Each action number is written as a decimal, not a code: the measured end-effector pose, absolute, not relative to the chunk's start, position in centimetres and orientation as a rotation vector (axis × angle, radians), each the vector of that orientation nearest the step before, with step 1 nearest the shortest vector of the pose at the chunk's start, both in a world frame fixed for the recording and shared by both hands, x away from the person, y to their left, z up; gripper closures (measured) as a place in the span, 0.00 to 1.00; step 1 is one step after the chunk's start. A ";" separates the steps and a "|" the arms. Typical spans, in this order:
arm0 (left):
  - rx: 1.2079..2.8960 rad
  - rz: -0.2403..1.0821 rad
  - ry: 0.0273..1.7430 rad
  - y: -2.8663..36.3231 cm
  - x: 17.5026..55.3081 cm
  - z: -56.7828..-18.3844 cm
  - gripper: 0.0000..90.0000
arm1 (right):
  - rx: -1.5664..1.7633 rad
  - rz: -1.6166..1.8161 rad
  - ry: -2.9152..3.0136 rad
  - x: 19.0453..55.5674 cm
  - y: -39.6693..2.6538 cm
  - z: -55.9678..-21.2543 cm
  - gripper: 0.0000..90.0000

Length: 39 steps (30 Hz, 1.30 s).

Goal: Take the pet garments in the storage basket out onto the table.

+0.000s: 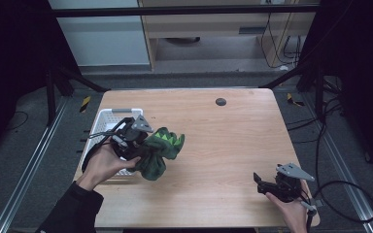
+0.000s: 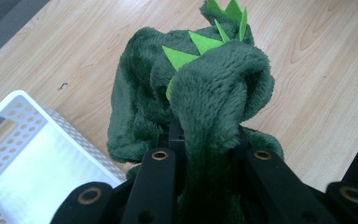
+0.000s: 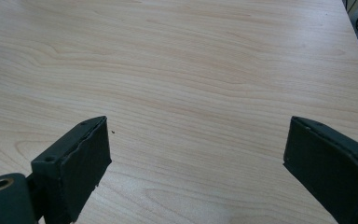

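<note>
My left tongs [image 1: 143,148] clamped on a green plush dinosaur garment [image 1: 161,150], held above the tabletop [image 1: 223,141] just beside the white perforated basket [image 1: 108,119], my right tongs [image 3: 196,154] spread wide, holding nothing, near the tabletop's right front corner.

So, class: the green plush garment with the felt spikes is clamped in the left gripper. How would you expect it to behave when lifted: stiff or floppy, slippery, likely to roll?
Probably floppy: the green plush garment folds and droops around the left gripper. Its thick pile likely grips well rather than slipping. It looks soft, so it should slump, not roll, on the table.
</note>
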<state>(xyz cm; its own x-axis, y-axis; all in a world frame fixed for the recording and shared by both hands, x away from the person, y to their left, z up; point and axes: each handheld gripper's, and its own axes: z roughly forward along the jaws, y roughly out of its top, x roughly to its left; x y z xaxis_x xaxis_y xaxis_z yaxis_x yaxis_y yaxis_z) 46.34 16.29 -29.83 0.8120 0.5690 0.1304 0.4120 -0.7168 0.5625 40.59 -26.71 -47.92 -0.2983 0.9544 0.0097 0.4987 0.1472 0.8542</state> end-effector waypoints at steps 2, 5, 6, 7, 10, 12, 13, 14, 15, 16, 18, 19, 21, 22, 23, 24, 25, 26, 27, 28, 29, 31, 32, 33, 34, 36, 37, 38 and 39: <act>2.475 0.397 0.715 15.9 46.4 -30.0 0.88 | 1.382 1.062 1.873 40.6 -26.7 -47.9 0.08; 2.487 0.386 0.695 15.1 46.5 -30.3 0.88 | 1.381 1.062 1.873 40.6 -26.7 -47.9 0.08; 2.487 0.386 0.695 15.1 46.5 -30.3 0.88 | 1.381 1.062 1.873 40.6 -26.7 -47.9 0.08; 2.490 0.382 0.689 14.9 46.5 -30.4 0.88 | 1.380 1.061 1.874 40.6 -26.7 -47.9 0.08; 2.492 0.368 0.672 14.1 46.6 -30.7 0.88 | 1.380 1.060 1.873 40.6 -26.7 -47.9 0.08; 2.499 0.362 0.661 13.6 46.6 -30.9 0.88 | 1.381 1.062 1.871 40.6 -26.7 -47.9 0.08; 2.504 0.359 0.655 13.4 46.6 -31.0 0.88 | 1.380 1.063 1.869 40.6 -26.7 -47.9 0.08; 2.504 0.359 0.655 13.4 46.6 -31.0 0.88 | 1.380 1.063 1.869 40.6 -26.7 -47.9 0.08; 2.508 0.348 0.644 13.0 46.6 -31.3 0.88 | 1.379 1.062 1.868 40.6 -26.7 -47.9 0.08; 2.508 0.348 0.644 13.0 46.6 -31.3 0.88 | 1.379 1.062 1.868 40.6 -26.7 -47.9 0.08; 2.517 0.332 0.631 12.4 46.7 -31.6 0.88 | 1.381 1.062 1.868 40.6 -26.7 -47.9 0.08; 2.520 0.328 0.626 12.2 46.7 -31.8 0.88 | 1.385 1.065 1.869 40.5 -26.7 -47.8 0.08; 2.530 0.322 0.615 11.8 46.7 -32.1 0.88 | 1.384 1.064 1.868 40.6 -26.7 -47.8 0.08; 2.530 0.322 0.615 11.8 46.7 -32.1 0.88 | 1.385 1.064 1.869 40.6 -26.7 -47.8 0.08; 2.533 0.313 0.609 11.4 46.7 -32.3 0.88 | 1.377 1.059 1.868 40.6 -26.7 -47.9 0.08; 2.533 0.313 0.609 11.4 46.7 -32.3 0.88 | 1.379 1.060 1.869 40.6 -26.7 -47.9 0.08; 2.542 0.306 0.600 11.1 46.7 -32.5 0.88 | 1.380 1.058 1.869 40.6 -26.7 -47.9 0.08; 2.542 0.301 0.599 11.0 46.7 -32.6 0.88 | 1.381 1.058 1.869 40.6 -26.7 -47.9 0.09; 2.542 0.301 0.599 11.0 46.7 -32.6 0.88 | 1.381 1.058 1.869 40.6 -26.7 -47.9 0.09; 2.547 0.299 0.597 10.8 46.8 -32.8 0.88 | 1.381 1.058 1.869 40.6 -26.7 -47.9 0.09; 2.549 0.292 0.593 10.6 46.8 -33.0 0.88 | 1.381 1.058 1.868 40.6 -26.7 -47.9 0.09; 2.556 0.288 0.584 10.3 46.9 -33.2 0.88 | 1.380 1.057 1.868 40.6 -26.7 -47.9 0.09; 2.554 0.282 0.583 10.1 47.0 -33.3 0.88 | 1.380 1.057 1.868 40.6 -26.7 -47.9 0.09; 2.558 0.279 0.578 9.9 47.0 -33.5 0.88 | 1.376 1.054 1.867 40.6 -26.8 -47.9 0.08; 2.555 0.273 0.578 9.8 47.1 -33.6 0.88 | 1.376 1.053 1.868 40.7 -26.8 -47.9 0.08; 2.558 0.265 0.575 9.5 47.2 -33.9 0.88 | 1.375 1.054 1.868 40.6 -26.8 -47.9 0.08; 2.558 0.265 0.575 9.5 47.2 -33.9 0.88 | 1.375 1.054 1.868 40.6 -26.8 -47.9 0.08; 2.566 0.259 0.569 9.3 47.3 -34.2 0.88 | 1.376 1.056 1.866 40.6 -26.7 -47.9 0.08; 2.566 0.259 0.569 9.3 47.3 -34.2 0.88 | 1.375 1.057 1.865 40.6 -26.8 -47.9 0.08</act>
